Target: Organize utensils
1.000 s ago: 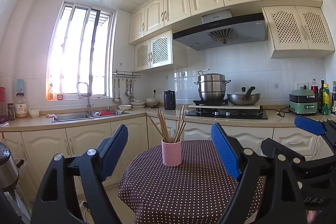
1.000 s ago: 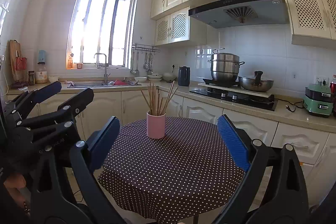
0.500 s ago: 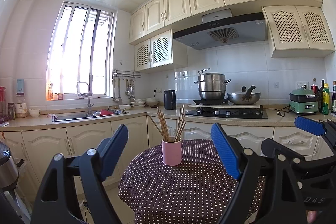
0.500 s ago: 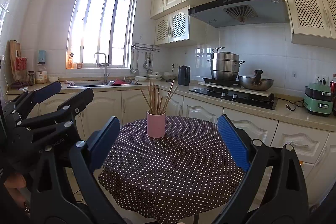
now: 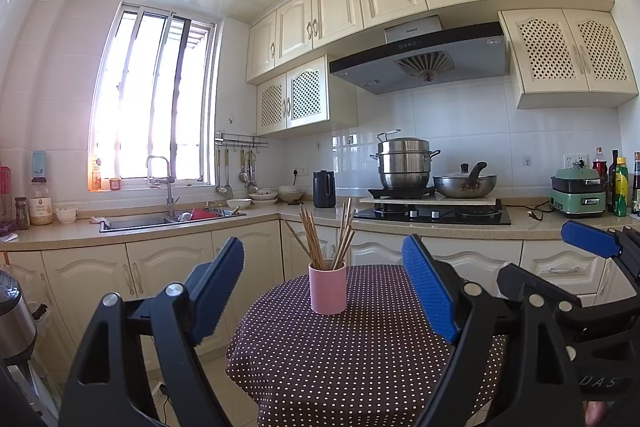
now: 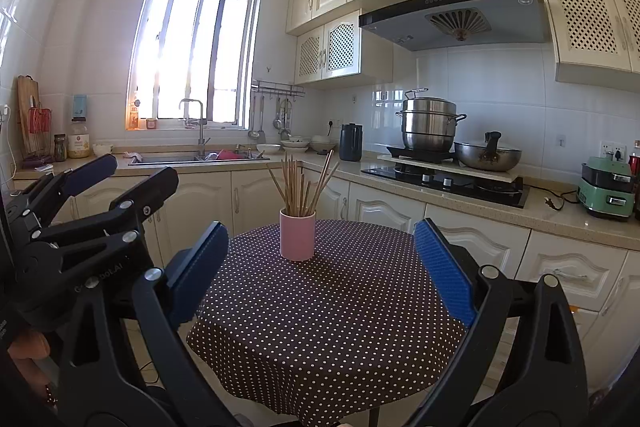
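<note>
A pink cup [image 5: 328, 289] full of wooden chopsticks [image 5: 326, 237] stands upright on a round table with a brown polka-dot cloth [image 5: 360, 359]. It also shows in the right wrist view [image 6: 297, 235], chopsticks [image 6: 304, 187] fanned out. My left gripper [image 5: 322, 259] is open and empty, held short of the cup. My right gripper [image 6: 320, 247] is open and empty, also short of the cup. Each gripper shows at the edge of the other's view: the right one [image 5: 576, 267], the left one [image 6: 116, 179].
Cream cabinets and a countertop [image 5: 140, 231] run behind the table, with a sink [image 5: 160, 219], kettle [image 5: 324, 189], stove with steel pots [image 5: 404, 163] and a green appliance [image 5: 578, 195]. Floor lies left of the table.
</note>
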`<state>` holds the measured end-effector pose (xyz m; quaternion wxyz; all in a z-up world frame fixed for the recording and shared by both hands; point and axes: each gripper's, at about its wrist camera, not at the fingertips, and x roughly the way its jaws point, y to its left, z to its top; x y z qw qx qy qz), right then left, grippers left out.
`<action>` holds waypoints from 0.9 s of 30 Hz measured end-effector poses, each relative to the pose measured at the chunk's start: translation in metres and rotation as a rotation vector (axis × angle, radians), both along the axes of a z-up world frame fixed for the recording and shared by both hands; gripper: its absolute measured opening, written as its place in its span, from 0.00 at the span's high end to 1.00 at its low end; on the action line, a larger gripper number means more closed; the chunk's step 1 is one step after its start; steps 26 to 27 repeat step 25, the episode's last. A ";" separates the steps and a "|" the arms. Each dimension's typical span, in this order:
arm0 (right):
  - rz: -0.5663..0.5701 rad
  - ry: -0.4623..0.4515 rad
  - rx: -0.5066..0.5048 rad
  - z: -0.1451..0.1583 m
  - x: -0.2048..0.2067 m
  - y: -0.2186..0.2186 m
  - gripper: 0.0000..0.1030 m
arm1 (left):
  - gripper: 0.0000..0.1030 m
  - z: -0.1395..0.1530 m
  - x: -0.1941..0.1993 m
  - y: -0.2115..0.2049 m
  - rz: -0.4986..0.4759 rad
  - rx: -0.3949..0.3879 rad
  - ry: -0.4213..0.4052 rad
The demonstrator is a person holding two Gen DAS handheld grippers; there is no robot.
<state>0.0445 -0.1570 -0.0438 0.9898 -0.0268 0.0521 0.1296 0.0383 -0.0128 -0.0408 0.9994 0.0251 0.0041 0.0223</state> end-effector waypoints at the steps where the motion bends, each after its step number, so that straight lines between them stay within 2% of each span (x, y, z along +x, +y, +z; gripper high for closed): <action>1: 0.000 0.000 0.000 0.000 0.000 0.000 0.10 | 0.22 -0.001 0.000 0.000 0.001 0.000 0.000; 17: 0.025 0.024 0.011 -0.010 0.011 0.004 0.10 | 0.22 -0.005 0.007 0.005 0.015 0.002 0.012; 22: 0.042 0.062 0.024 -0.018 0.033 0.010 0.10 | 0.22 -0.009 0.027 0.010 0.022 -0.012 0.053; 25: 0.047 0.099 0.026 -0.027 0.051 0.013 0.09 | 0.22 -0.019 0.047 0.015 0.033 -0.031 0.118; 27: 0.047 0.099 0.026 -0.027 0.051 0.013 0.09 | 0.22 -0.019 0.047 0.015 0.033 -0.031 0.118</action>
